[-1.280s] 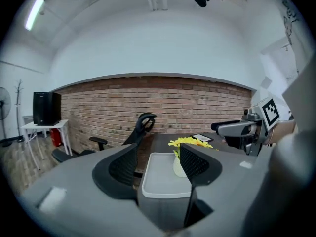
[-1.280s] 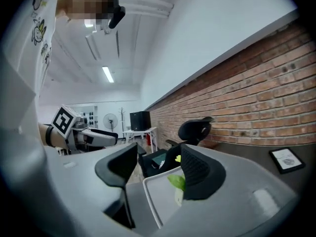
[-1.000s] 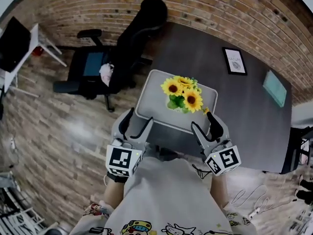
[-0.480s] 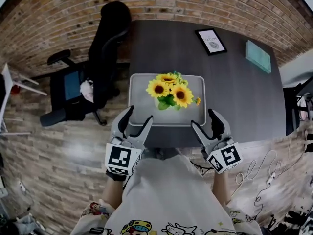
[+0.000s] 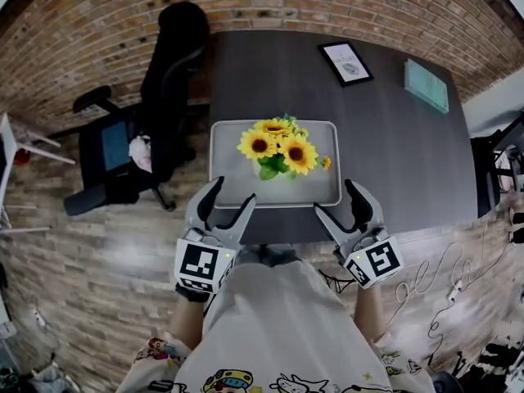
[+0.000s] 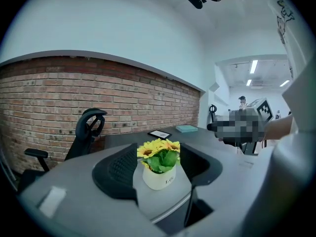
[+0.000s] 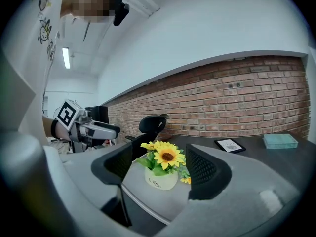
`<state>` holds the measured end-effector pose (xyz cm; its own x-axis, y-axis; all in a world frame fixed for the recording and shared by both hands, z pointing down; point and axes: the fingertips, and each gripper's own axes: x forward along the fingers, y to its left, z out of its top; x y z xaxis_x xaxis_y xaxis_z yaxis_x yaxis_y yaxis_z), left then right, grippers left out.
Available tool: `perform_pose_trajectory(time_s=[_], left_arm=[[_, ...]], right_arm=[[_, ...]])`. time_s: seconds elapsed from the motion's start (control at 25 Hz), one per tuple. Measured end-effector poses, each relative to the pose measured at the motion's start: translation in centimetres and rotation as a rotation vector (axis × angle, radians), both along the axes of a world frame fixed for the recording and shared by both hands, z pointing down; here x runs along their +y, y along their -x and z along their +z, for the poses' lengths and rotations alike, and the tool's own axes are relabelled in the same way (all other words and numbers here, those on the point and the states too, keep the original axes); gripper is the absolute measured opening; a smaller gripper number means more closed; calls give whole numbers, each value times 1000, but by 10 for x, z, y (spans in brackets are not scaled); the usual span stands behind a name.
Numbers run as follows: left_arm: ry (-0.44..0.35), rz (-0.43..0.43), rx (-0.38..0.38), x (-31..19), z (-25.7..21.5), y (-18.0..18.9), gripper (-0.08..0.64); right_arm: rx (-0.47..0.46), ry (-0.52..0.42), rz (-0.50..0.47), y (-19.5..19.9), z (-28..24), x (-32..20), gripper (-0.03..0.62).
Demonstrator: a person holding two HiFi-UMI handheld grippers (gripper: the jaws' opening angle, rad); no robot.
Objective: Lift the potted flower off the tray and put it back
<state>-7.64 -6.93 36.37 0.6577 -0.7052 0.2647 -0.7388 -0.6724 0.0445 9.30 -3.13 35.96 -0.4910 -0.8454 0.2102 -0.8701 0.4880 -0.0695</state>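
Left tongs gape wide and empty at the tray's near edge. Right tongs, jaws just been opening, hold nothing at its near right corner. The potted flower stands mid-tray on the surface. It is probably light and top-heavy, so grip the smooth pot, not the blooms.

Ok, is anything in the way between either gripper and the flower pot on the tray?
Nothing visible. Only bare tray lies between the potted flower and the left gripper and right gripper, both open at the tray's near edge. The right gripper's jaws have just been opening, with nothing gripped between them.
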Motion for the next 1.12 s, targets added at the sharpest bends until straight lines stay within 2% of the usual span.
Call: perform_pose_trajectory(time_s=[0.8,1.12], left_arm=[[20,102,-27,-12,28,-28,310],[76,145,-28,-23,58,-35,334]], right_arm=[[83,46,-164,7,31,-25,399],[138,87,-239,14,59,-44,420]])
